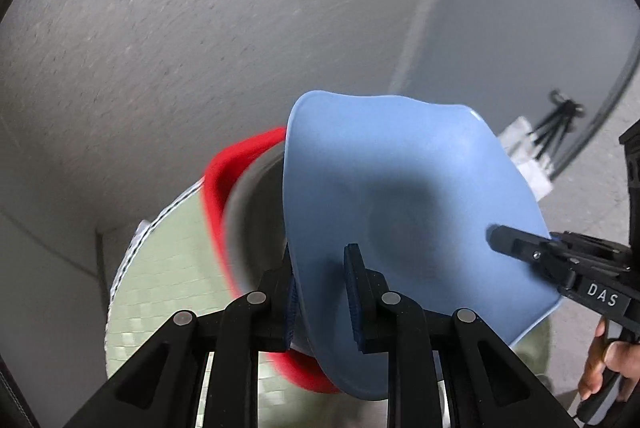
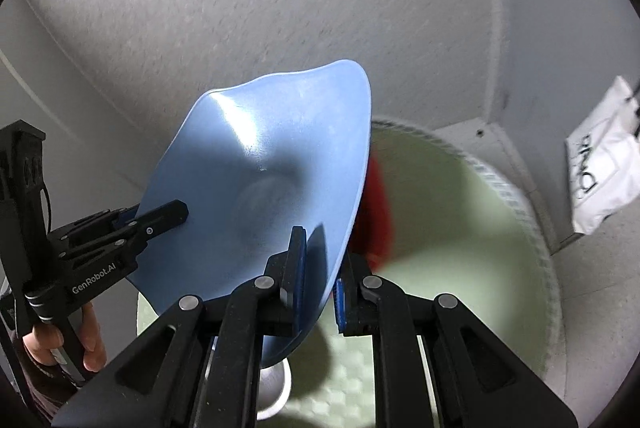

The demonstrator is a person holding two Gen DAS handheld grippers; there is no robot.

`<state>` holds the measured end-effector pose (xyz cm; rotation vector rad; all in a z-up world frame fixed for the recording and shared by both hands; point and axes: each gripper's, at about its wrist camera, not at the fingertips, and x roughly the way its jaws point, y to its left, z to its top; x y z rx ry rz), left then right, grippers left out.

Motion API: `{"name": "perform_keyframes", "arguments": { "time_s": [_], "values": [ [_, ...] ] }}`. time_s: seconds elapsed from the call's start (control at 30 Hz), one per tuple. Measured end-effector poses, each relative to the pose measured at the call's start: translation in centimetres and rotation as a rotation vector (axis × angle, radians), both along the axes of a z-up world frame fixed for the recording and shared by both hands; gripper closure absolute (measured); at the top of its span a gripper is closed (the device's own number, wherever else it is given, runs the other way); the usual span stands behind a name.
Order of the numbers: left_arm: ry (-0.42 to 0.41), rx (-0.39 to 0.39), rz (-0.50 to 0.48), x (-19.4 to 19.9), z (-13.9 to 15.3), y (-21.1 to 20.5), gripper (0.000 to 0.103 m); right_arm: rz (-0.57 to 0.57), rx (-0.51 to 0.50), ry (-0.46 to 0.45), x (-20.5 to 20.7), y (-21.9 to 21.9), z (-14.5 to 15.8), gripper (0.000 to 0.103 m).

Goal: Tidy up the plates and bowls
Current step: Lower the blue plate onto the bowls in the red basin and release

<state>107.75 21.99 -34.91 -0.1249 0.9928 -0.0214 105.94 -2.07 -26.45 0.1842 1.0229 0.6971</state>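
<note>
A blue bowl (image 1: 400, 195) with a wavy rim is held tilted in the air by both grippers. My left gripper (image 1: 320, 292) is shut on its near rim, one finger inside and one outside. My right gripper (image 2: 320, 272) is shut on the opposite rim; it also shows in the left wrist view (image 1: 520, 248), and the left gripper shows in the right wrist view (image 2: 156, 220). A red bowl (image 1: 224, 211) with a grey inside lies blurred behind the blue bowl, on the round table (image 1: 160, 288); it also shows in the right wrist view (image 2: 378, 211).
The round table has a pale green checked cloth (image 2: 460, 248) with a white woven edge. A white cup or bowl (image 2: 272, 388) stands on it under the blue bowl. A white bag (image 2: 604, 155) and a black tripod (image 1: 560, 123) stand by the grey walls.
</note>
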Motion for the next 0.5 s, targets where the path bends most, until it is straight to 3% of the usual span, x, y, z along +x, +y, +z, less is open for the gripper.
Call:
{"name": "perform_keyframes", "arguments": {
  "time_s": [0.17, 0.4, 0.47, 0.5],
  "values": [
    [0.045, -0.016, 0.027, 1.7, -3.1, 1.5, 0.084, 0.031, -0.058, 0.031, 1.2, 4.1, -1.8, 0.091],
    [0.030, -0.005, 0.023, 3.0, -3.3, 1.3, 0.078, 0.027, -0.101, 0.050, 1.9, 4.9, -3.4, 0.084],
    [0.032, -0.012, 0.024, 2.7, -3.3, 1.3, 0.075, 0.035, -0.086, 0.055, 2.1, 4.8, -3.2, 0.076],
    [0.030, -0.019, 0.028, 2.1, -2.8, 1.2, 0.070, 0.042, -0.070, 0.052, 1.9, 4.5, -3.0, 0.067]
  ]
}}
